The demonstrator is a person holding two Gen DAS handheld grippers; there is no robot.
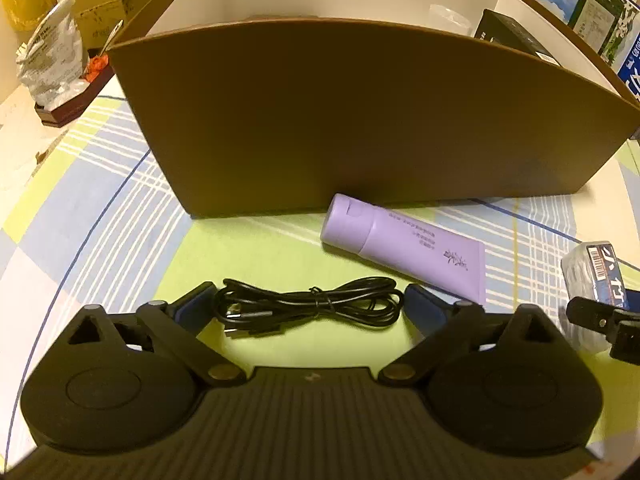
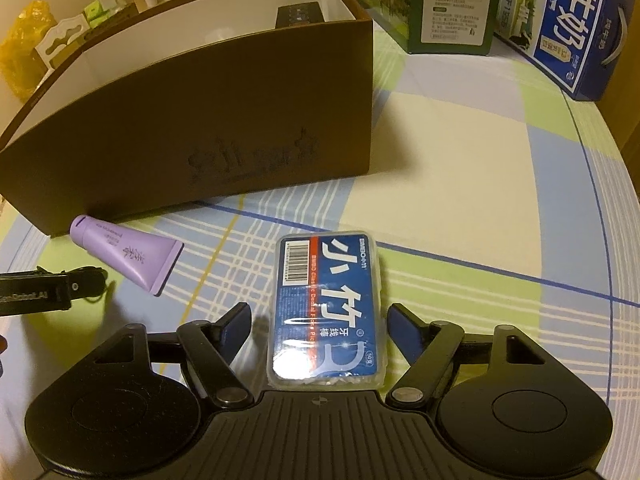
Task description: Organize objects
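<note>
So both of your grippers were staged low over the checked tablecloth [image 2: 460, 184], each lined up on its own item in front of the brown cardboard box [image 1: 360, 120].

Your left gripper [image 1: 308, 304] was spread wide, holding nothing. The coiled black USB cable [image 1: 308, 306] lay flat on the cloth between the fingertips [image 1: 200, 300], pads bracketing both ends of the bundle. Contact on either side: cannot tell. Straddling it the long way looks deliberate; a close there would gather the loops rather than pinch one strand.

Your right gripper [image 2: 316, 324] was also wide open and empty. The dental floss pick box [image 2: 328, 312] lay flat between the fingers, long axis along the approach, with a clear gap at each pad. That puts the narrow width across the closing direction, which I'd judge the sensible grip.

The purple tube [image 1: 404, 248] lay on its side just in front of the box wall, cap end nearest it, between your two targets and untouched.

The box was open-topped with a white interior; a black carton [image 2: 298, 14] already sat inside at the far end. Probably the drop target, so both items have to clear the near wall.

Milk cartons [image 2: 568, 20] stood beyond the box, out of play.
</note>
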